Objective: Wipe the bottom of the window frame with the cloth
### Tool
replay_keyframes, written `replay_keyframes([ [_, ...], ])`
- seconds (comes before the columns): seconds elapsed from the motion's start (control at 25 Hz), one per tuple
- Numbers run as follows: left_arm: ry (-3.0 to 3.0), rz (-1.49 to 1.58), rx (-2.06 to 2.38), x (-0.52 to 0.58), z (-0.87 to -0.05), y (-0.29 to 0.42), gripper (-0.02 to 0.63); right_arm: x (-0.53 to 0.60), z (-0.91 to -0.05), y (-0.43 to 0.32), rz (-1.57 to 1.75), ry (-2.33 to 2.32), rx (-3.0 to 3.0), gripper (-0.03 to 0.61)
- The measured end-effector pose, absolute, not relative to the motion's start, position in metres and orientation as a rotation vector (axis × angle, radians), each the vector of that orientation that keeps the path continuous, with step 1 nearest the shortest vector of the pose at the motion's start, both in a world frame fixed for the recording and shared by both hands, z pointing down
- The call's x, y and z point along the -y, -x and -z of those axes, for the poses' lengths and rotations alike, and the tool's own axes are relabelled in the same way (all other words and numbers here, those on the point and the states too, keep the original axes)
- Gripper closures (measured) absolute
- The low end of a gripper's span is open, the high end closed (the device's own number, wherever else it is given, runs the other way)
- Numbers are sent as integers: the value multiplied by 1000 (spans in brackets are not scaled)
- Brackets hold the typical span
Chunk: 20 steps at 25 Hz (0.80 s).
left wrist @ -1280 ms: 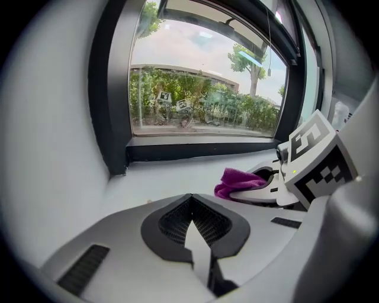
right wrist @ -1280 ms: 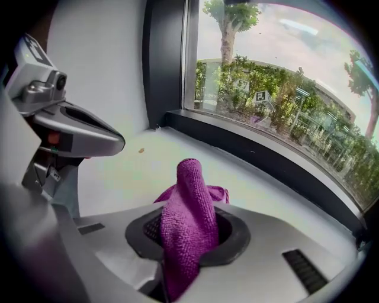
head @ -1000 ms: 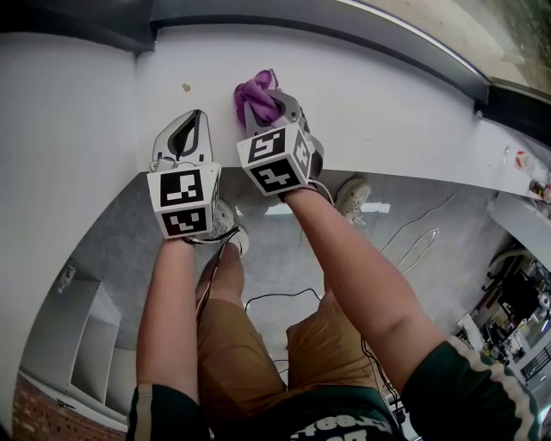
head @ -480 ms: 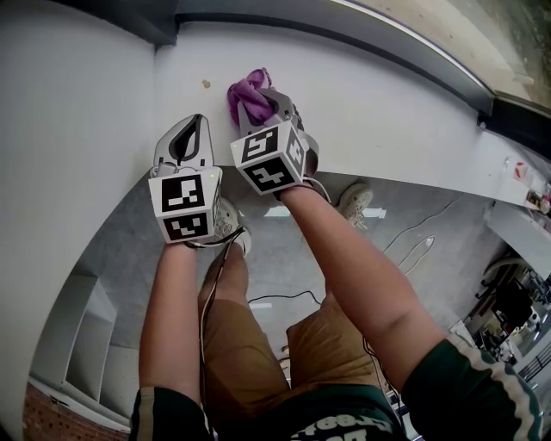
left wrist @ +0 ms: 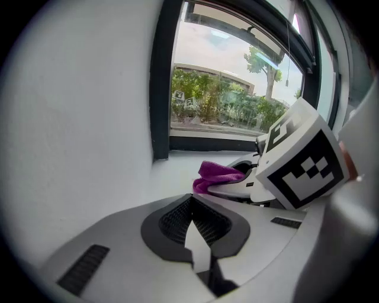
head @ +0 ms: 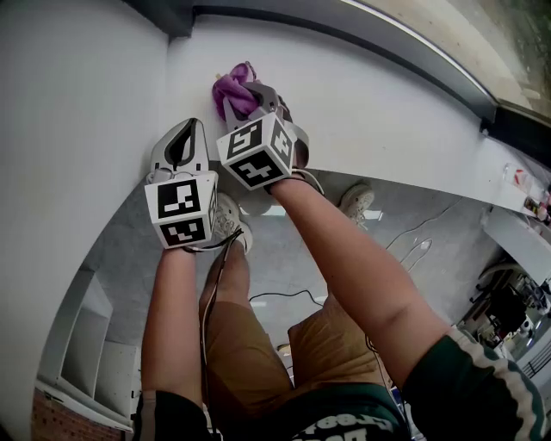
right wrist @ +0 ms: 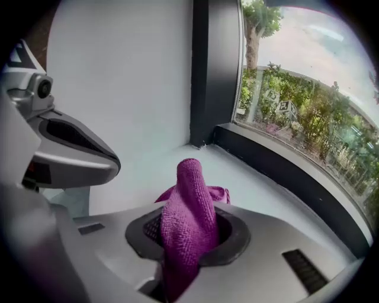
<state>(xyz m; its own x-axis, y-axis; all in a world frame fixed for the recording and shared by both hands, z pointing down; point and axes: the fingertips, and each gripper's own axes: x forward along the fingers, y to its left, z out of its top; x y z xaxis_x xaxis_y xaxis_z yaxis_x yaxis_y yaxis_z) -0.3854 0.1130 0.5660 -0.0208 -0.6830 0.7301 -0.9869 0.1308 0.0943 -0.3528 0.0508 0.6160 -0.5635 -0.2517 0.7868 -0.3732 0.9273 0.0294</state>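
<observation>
A purple cloth is bunched on the white sill, close to the sill's left end by the dark window frame. My right gripper is shut on the cloth, which sticks up from between its jaws. In the right gripper view the frame's dark bottom rail runs just beyond the cloth, and its upright stands in the corner. My left gripper hovers left of the right one with its jaws shut and nothing in them. The left gripper view shows the cloth ahead.
A white wall closes the sill's left end. Below the sill lie a grey floor, cables and the person's shoes. Small items sit at the sill's far right. Trees and buildings show through the glass.
My right gripper has slid the cloth leftwards along the sill toward the corner. The left gripper has shifted slightly left with it.
</observation>
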Motion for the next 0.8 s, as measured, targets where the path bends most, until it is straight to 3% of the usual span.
replay_keyframes([
  [0.8, -1596, -585, 1759, -137, -566, 398, 606, -77, -615, 403, -110, -296, 2247, 497],
])
